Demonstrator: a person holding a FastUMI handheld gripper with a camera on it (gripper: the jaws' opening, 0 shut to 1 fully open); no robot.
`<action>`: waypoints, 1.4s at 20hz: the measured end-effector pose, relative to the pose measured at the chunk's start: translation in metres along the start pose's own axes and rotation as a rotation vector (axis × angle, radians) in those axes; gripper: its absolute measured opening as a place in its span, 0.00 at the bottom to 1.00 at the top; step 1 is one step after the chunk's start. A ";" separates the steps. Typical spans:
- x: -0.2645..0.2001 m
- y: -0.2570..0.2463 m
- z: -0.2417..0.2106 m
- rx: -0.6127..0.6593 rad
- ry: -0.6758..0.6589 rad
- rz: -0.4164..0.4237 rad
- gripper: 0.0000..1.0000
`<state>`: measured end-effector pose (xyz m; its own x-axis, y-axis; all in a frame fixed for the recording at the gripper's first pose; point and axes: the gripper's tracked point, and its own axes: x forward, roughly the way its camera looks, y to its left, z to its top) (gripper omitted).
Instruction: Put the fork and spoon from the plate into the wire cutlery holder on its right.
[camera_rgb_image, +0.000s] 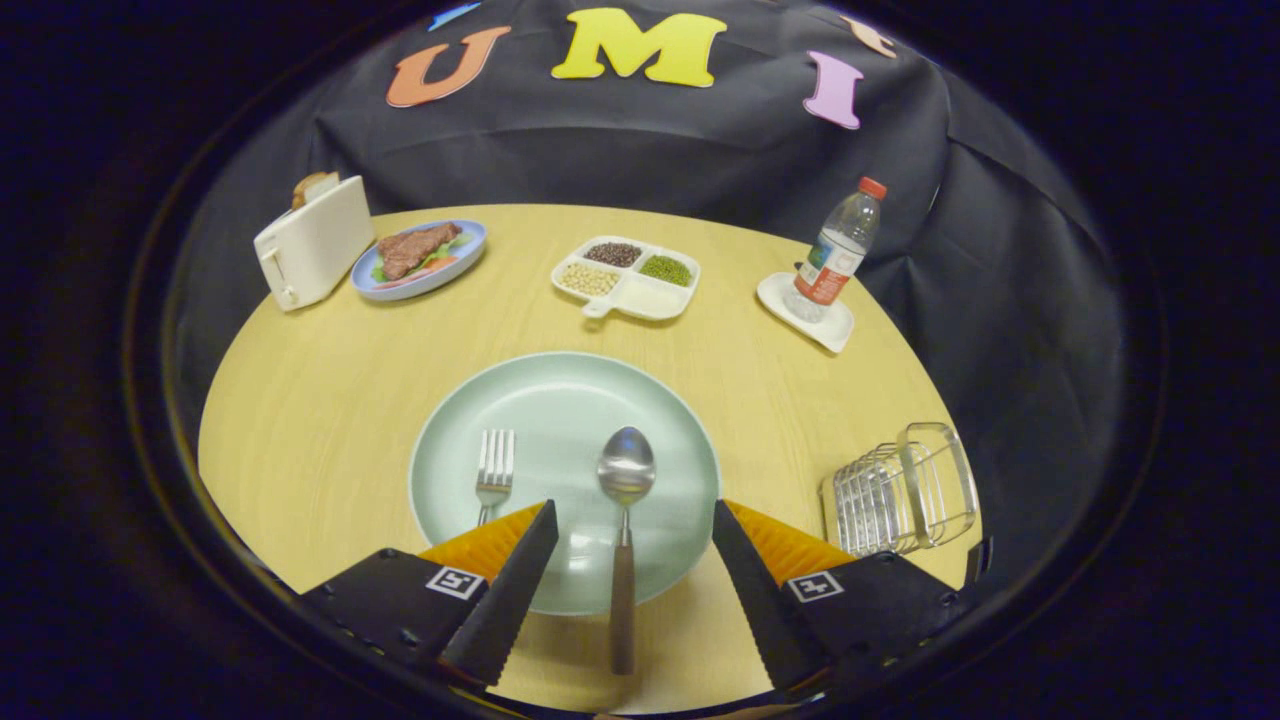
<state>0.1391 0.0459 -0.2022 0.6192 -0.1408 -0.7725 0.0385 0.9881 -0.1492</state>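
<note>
The tool (634, 515) is spread wide at the bottom of the frame, and its two fingers grasp nothing. The spoon (624, 530) lies between them without touching either one. Its shiny bowl rests on the plate (565, 400), and its dark handle runs down over the plate's near rim onto the surface (320, 400).

The fork (494, 472) lies on the plate too, just left of the spoon. Its prongs point toward the top of the frame, and its lower part is hidden behind the left finger (510, 590).

The plate is round and pale green — it sits in the lower middle of the frame, on the round, light wood surface.

The wire cutlery holder (900, 492) stands at the lower right of the frame, to the right of the plate and apart from it, just past the right finger (760, 590). It looks empty.

Farther back there are more things. At the upper left stands a white toaster (313, 243) with bread poking out of it. Right beside it is a blue plate (420, 262) with meat and greens. In the upper middle sits a white tray (628, 278) with four parts — three hold beans or seeds. At the upper right a water bottle (838, 252) with a red cap stands on a small white dish (808, 314).
</note>
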 end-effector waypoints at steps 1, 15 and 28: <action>0.002 0.002 -0.002 0.003 0.013 0.004 0.94; 0.029 0.008 -0.023 0.102 0.178 0.053 0.33; 0.025 0.009 -0.028 0.092 0.191 0.071 0.01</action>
<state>0.1335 0.0494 -0.2400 0.4638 -0.0714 -0.8831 0.0765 0.9963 -0.0403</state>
